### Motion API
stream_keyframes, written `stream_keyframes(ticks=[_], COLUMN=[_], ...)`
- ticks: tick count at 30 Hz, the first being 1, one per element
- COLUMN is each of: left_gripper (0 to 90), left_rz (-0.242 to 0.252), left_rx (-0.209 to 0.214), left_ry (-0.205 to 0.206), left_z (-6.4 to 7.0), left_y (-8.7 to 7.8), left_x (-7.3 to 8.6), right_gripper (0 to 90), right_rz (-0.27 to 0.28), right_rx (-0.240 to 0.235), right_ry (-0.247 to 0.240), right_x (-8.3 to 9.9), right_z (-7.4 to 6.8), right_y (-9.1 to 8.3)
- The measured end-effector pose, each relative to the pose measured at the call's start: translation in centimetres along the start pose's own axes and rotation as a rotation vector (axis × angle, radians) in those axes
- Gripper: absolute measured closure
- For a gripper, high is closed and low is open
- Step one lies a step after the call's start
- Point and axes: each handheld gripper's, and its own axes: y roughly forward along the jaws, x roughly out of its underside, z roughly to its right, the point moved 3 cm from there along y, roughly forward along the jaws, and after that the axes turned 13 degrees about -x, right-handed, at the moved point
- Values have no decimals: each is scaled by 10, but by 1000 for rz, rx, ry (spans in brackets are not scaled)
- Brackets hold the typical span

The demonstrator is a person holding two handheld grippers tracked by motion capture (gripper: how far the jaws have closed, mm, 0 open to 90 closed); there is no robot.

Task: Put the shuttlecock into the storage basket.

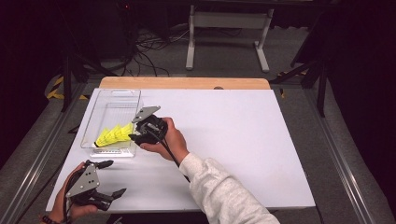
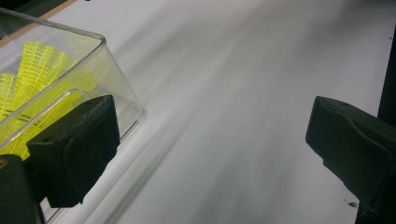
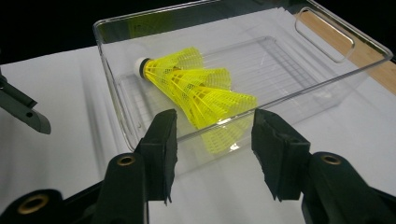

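Several yellow shuttlecocks (image 3: 196, 91) nested in a stack lie inside a clear plastic bin (image 3: 322, 84), white cork end toward its near corner. In the high view the shuttlecocks (image 1: 114, 135) rest at the bin's (image 1: 109, 95) near end on the table's left. My right gripper (image 3: 212, 135) hovers open just outside the bin's long wall, jaws either side of the skirts' tips, with nothing between them; from above the right gripper (image 1: 140, 133) sits at the bin's near right corner. My left gripper (image 1: 109, 177) stands wide open over bare table near the front left, and the shuttlecocks (image 2: 32, 93) show beside its jaw.
A white sheet (image 1: 224, 140) covers the tabletop, with a wooden strip (image 1: 187, 83) along the far edge. Beyond the table are cables and a white stand's legs (image 1: 226, 32) on the grey floor. A black cable trails from the right gripper along the sleeve (image 1: 224, 191).
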Motion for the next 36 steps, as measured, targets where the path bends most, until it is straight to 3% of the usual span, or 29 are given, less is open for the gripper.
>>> stream_keyframes(ticks=[36], left_gripper=[38], left_rz=[-4], left_rx=[-4], left_ry=[-3], left_z=[0], left_y=[1], left_x=[0], right_gripper=[403], right_rz=[54], right_rx=[128], right_ry=[-16], right_x=[17], right_z=[17], right_y=[-54])
